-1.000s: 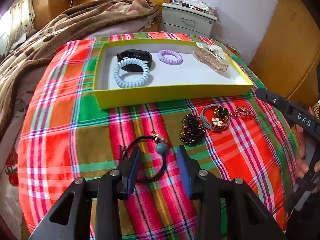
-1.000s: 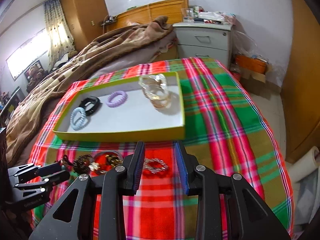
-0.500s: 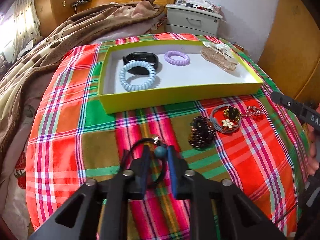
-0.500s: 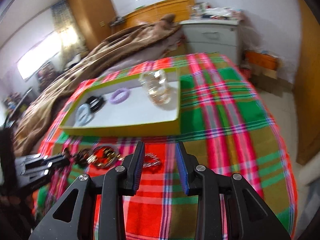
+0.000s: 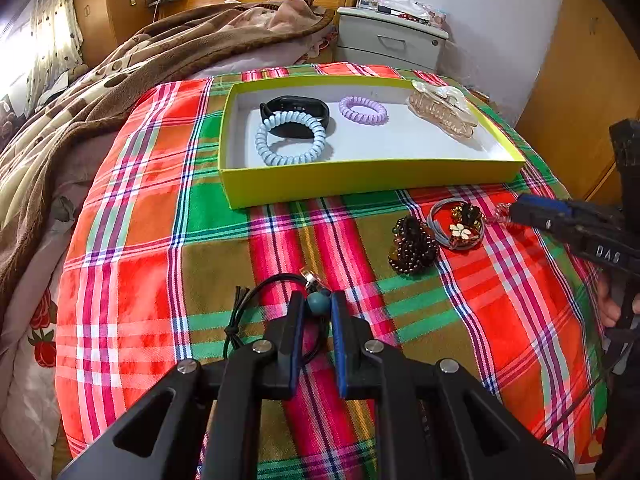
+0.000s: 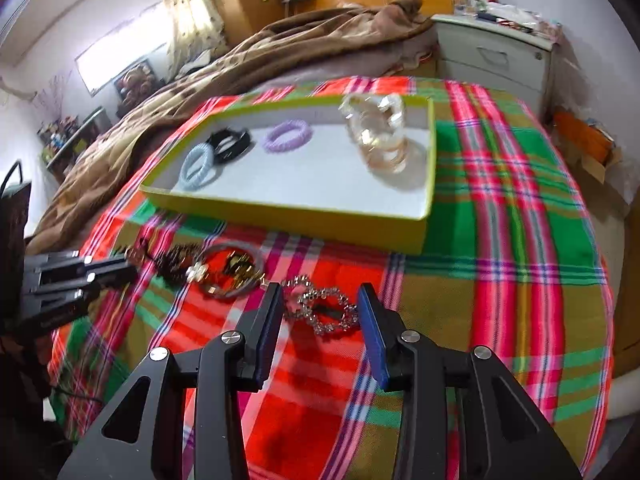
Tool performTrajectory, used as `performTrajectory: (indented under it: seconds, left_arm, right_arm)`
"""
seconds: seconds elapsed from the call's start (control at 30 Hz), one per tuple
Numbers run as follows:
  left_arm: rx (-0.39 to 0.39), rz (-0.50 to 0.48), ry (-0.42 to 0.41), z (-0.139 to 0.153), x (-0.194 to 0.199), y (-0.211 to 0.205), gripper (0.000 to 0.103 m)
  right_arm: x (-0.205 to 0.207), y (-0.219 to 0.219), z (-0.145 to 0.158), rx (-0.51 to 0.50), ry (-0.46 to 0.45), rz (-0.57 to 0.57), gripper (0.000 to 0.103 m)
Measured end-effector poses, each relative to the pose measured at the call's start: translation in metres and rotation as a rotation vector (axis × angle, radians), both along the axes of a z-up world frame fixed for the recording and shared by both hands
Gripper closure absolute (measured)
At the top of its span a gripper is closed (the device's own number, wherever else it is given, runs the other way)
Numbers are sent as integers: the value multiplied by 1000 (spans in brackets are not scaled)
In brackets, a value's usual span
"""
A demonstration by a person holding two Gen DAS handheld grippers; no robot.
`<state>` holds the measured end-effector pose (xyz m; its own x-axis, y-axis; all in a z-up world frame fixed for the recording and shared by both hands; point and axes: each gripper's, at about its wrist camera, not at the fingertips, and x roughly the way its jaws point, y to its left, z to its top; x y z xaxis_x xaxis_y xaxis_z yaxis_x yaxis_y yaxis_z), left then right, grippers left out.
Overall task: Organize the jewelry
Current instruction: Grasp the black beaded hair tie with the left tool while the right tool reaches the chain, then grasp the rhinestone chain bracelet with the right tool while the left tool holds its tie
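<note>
My left gripper (image 5: pixel 317 305) is shut on the teal bead of a black cord hair tie (image 5: pixel 256 300) lying on the plaid cloth. My right gripper (image 6: pixel 320 300) is open, its fingers either side of a silver rhinestone bracelet (image 6: pixel 326 310) on the cloth. A yellow-green tray (image 5: pixel 360 184) holds a blue coil hair tie (image 5: pixel 291 138), a black band (image 5: pixel 296 110), a purple coil tie (image 5: pixel 363 110) and a clear hair claw (image 5: pixel 442 114). A dark beaded scrunchie (image 5: pixel 412 246) and a grey flower hair tie (image 5: pixel 458 228) lie in front of the tray.
The plaid cloth (image 5: pixel 160 220) covers a bed edge, with a brown blanket (image 5: pixel 120 68) at the left and back. A white nightstand (image 5: pixel 390 38) stands behind. A wooden wardrobe (image 5: pixel 580 80) is at the right. The right gripper also shows in the left wrist view (image 5: pixel 560 220).
My left gripper closed on the teal bead of the black hair tie. My right gripper moved forward and down and opened around the rhinestone bracelet.
</note>
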<state>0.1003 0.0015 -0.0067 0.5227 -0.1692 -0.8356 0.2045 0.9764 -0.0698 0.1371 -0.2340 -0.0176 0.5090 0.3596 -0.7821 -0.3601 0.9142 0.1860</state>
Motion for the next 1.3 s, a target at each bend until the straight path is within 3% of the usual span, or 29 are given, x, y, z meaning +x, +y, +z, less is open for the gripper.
performTrajectory:
  seconds: [0.13, 0.27, 0.4, 0.77, 0.8, 0.87, 1.2, 1.3]
  left_arm:
    - [-10, 2, 2, 0, 1, 2, 89]
    - [-15, 2, 2, 0, 2, 2, 89]
    - [-21, 4, 2, 0, 3, 3, 89]
    - [-40, 3, -7, 1, 0, 6, 89]
    - [-41, 3, -8, 1, 0, 6, 89]
    - [-41, -1, -10, 1, -1, 7, 89]
    - [-50, 6, -26, 6, -4, 13, 89]
    - [-51, 5, -33, 9, -5, 13, 89]
  right_arm:
    - [-14, 4, 0, 5, 23, 41, 64]
    - [-25, 15, 0, -60, 4, 73, 64]
    - [-16, 16, 0, -136, -31, -7, 64]
    - [-9, 23, -5, -145, -51, -80, 64]
    - [-10, 23, -4, -146, -55, -85, 66]
    - [-11, 24, -4, -143, -58, -94, 79]
    - [-22, 22, 2, -116, -80, -121, 94]
    - [-23, 22, 5, -109, -87, -130, 94]
